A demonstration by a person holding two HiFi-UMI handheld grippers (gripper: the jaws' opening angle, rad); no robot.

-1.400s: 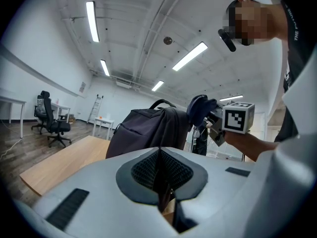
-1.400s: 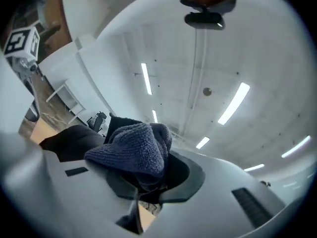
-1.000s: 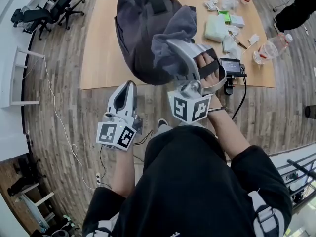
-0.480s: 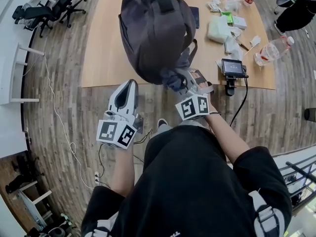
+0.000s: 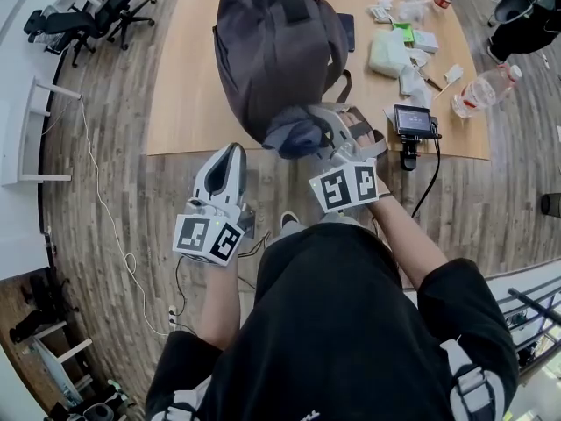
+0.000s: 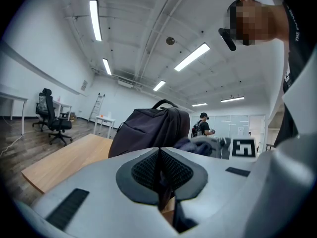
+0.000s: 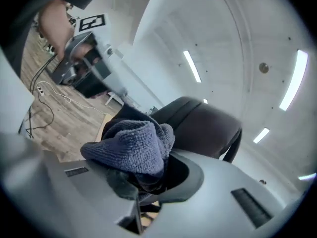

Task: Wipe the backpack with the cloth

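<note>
A dark grey backpack (image 5: 276, 51) stands upright on the wooden table (image 5: 184, 86). My right gripper (image 5: 302, 139) is shut on a bunched blue-grey cloth (image 5: 294, 135), which lies against the backpack's lower front by the table's near edge. In the right gripper view the cloth (image 7: 131, 145) bulges out of the jaws with the backpack (image 7: 203, 128) just behind it. My left gripper (image 5: 230, 154) hangs shut and holding nothing, in front of the table edge and left of the cloth. Its view shows the backpack (image 6: 148, 128) ahead and the cloth (image 6: 190, 145) at the right.
Right of the backpack the table carries a small screen device (image 5: 412, 119) with a cable, a plastic bottle (image 5: 480, 86), packets and tissues (image 5: 386, 51). Office chairs (image 5: 88, 20) stand at the far left, and a cable (image 5: 105, 217) runs along the floor.
My right gripper has come down the front of the backpack with the cloth, from its upper right side to its lower front, and has rolled. The left gripper has stayed still.
</note>
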